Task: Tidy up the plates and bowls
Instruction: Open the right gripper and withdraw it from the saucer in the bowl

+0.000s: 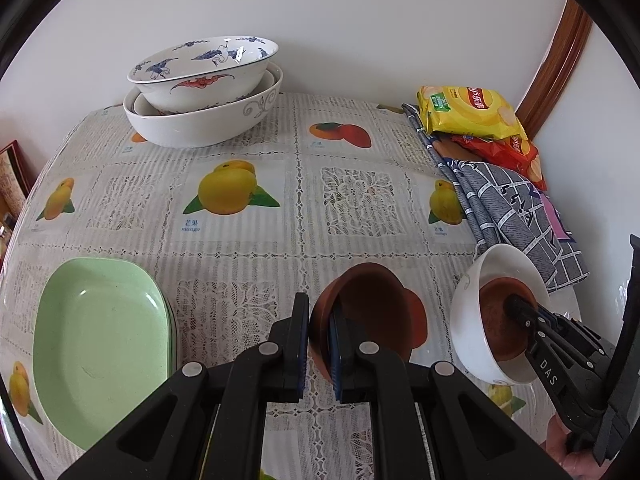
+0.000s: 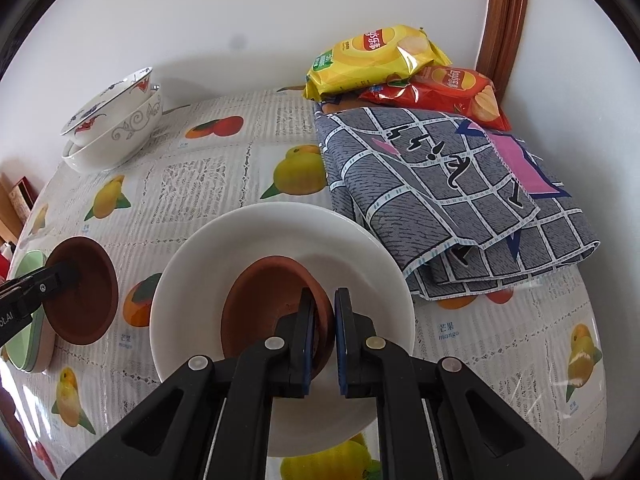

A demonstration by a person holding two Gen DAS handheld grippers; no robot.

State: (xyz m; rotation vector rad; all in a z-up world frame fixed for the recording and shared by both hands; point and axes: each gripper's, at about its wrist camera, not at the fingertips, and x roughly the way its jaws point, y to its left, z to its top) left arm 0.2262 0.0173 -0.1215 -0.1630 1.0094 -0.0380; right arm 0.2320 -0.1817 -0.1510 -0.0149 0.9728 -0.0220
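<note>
My left gripper [image 1: 320, 308] is shut on the rim of a brown clay bowl [image 1: 380, 312], held tilted just above the table; it also shows in the right wrist view [image 2: 86, 292]. My right gripper [image 2: 324, 300] is shut on the rim of a second brown bowl [image 2: 268, 304] that sits inside a white bowl [image 2: 240, 248]. That pair shows at the right of the left wrist view [image 1: 472, 320]. Stacked green plates [image 1: 96, 348] lie at the front left. A blue-patterned bowl [image 1: 208, 68] is nested in a wide white bowl [image 1: 200, 120] at the back.
A folded grey checked cloth [image 2: 448, 200] lies on the right, with yellow [image 2: 376, 60] and red [image 2: 452, 88] chip bags behind it by the wall. The fruit-print tablecloth [image 1: 352, 196] covers the table.
</note>
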